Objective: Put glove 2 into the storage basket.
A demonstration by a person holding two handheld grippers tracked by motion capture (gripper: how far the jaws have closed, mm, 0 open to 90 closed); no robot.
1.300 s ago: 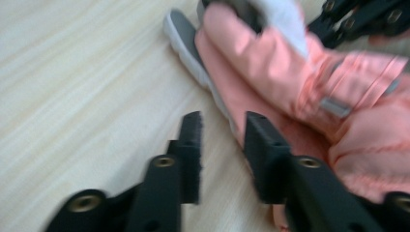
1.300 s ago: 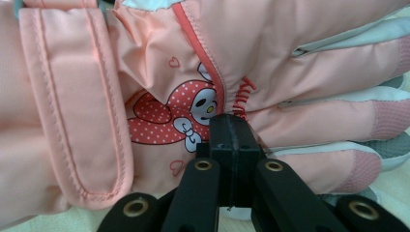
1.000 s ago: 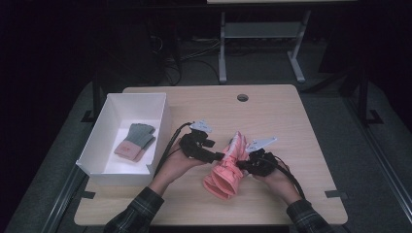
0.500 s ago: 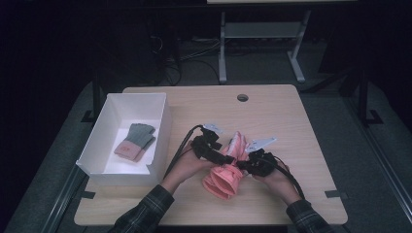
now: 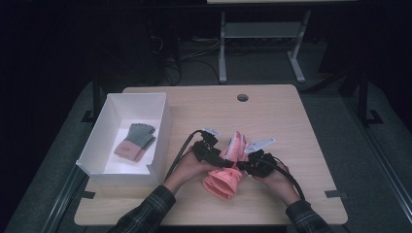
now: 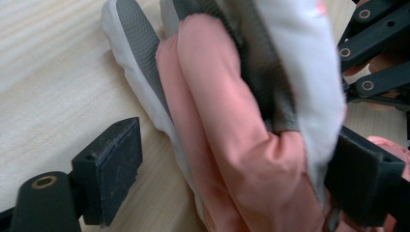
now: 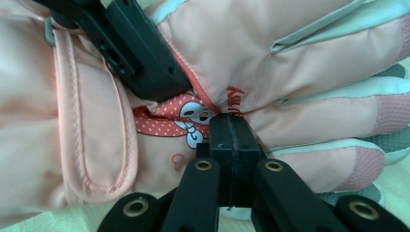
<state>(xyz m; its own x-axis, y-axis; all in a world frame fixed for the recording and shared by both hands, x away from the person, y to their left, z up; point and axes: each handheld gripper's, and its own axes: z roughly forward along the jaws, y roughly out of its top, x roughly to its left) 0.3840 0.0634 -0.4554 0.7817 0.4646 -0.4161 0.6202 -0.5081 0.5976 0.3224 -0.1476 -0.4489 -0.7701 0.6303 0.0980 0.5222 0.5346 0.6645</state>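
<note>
Pink glove [image 6: 232, 145] between open left gripper [image 6: 237, 179]

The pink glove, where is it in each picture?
High view: pink glove lies low in the middle, between both hands on the table.
Left gripper view: it fills the centre and right.
Right gripper view: it spreads across the whole picture.
Shared landmark: the light wooden table under it.

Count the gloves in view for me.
2, maybe more: a pink padded ski glove between the grippers at the table's front, and a grey-and-pink knit glove in the white box. Each may hide a partner.
</note>
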